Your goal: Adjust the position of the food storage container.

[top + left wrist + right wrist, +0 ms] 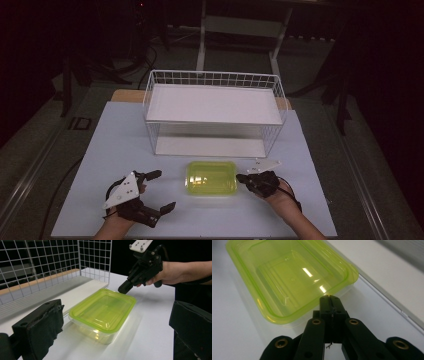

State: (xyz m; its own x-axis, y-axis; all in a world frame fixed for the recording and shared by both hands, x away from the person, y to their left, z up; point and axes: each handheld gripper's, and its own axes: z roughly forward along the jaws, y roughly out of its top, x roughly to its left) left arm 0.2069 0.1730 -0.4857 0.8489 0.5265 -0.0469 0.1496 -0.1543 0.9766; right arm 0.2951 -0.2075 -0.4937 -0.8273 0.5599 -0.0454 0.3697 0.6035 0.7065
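A green box (211, 178) with its lid on sits near the front edge of the surface (100, 150), between my two tools. My right tool (240, 177) is clenched with nothing in it, its tip just beside the box's right edge. My left tool (165, 190) is released, its jaws wide apart. A white wire basket (215, 112) stands behind the box, toward the back edge.
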